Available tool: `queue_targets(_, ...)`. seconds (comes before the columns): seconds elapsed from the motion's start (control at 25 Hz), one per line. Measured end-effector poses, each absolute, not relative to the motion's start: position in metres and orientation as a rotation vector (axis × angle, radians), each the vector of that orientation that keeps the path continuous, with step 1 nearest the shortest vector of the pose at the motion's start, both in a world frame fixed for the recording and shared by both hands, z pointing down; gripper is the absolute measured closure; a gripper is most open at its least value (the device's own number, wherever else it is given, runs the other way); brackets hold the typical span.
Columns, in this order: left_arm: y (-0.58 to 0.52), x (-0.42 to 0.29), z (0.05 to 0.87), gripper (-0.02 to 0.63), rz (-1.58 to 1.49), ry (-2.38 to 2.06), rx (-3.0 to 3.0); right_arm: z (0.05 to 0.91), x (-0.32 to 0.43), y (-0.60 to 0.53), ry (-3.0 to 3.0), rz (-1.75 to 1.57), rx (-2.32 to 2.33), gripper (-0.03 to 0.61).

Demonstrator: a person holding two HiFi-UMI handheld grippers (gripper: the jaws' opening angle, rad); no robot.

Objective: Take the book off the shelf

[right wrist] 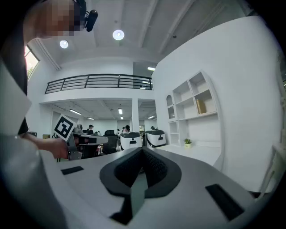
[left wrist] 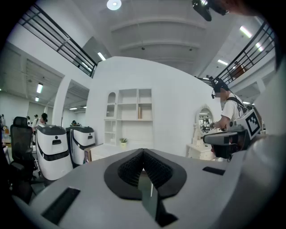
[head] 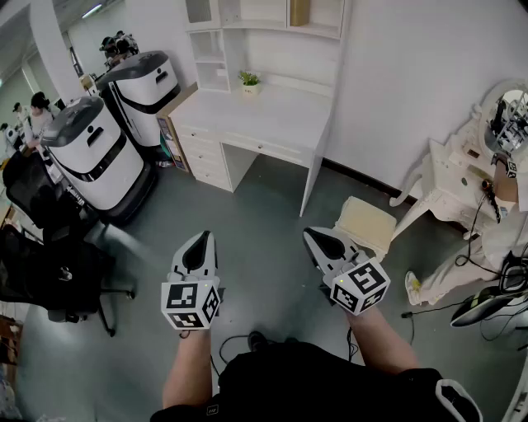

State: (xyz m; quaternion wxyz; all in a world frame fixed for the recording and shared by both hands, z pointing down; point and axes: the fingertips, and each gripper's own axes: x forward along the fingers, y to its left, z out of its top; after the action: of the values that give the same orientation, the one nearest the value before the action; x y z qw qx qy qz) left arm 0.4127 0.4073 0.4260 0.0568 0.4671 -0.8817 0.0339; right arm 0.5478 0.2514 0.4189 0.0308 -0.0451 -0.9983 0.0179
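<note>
A tan book [head: 299, 11] stands upright in a top compartment of the white shelf unit [head: 247, 33] over the desk, far ahead of me. It also shows as a small tan book [left wrist: 139, 112] in the left gripper view and as a tan book [right wrist: 200, 106] in the right gripper view. My left gripper [head: 200, 240] and right gripper [head: 314, 236] hover side by side over the grey floor, well short of the desk. Both are shut with nothing between the jaws. The left gripper [left wrist: 143, 153] and the right gripper [right wrist: 143, 150] point toward the shelf.
A small potted plant [head: 248, 80] sits on the white desk [head: 272, 115]. Two white machines [head: 91, 152] and black office chairs [head: 49, 272] stand at left. A cushioned stool [head: 367, 224], a white vanity table [head: 458, 181] and a person [head: 487, 247] are at right. Cables lie on the floor.
</note>
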Motion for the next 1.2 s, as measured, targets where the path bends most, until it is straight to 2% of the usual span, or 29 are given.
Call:
queue_targets(0.96,0.438,0.33,0.433,0.601,0.065,-2.638,1.509,0.427,0.473,0.281,-3.046,0.052,-0.04,0.561)
queue_targets(1.04,0.443,0.328,0.433,0.6,0.068,-2.632,1.521,0.429,0.47,0.288,-3.038,0.056,-0.036,0.545)
queue_targets(1.12,0.448,0.325,0.433,0.591,0.07,-2.624,1.532,0.431,0.466,0.294,-3.027,0.064,-0.041,0.492)
queue_targets(1.2,0.452,0.323,0.432,0.589,0.069,-2.625,1.539,0.432,0.464,0.299,-3.016,0.06,-0.044,0.479)
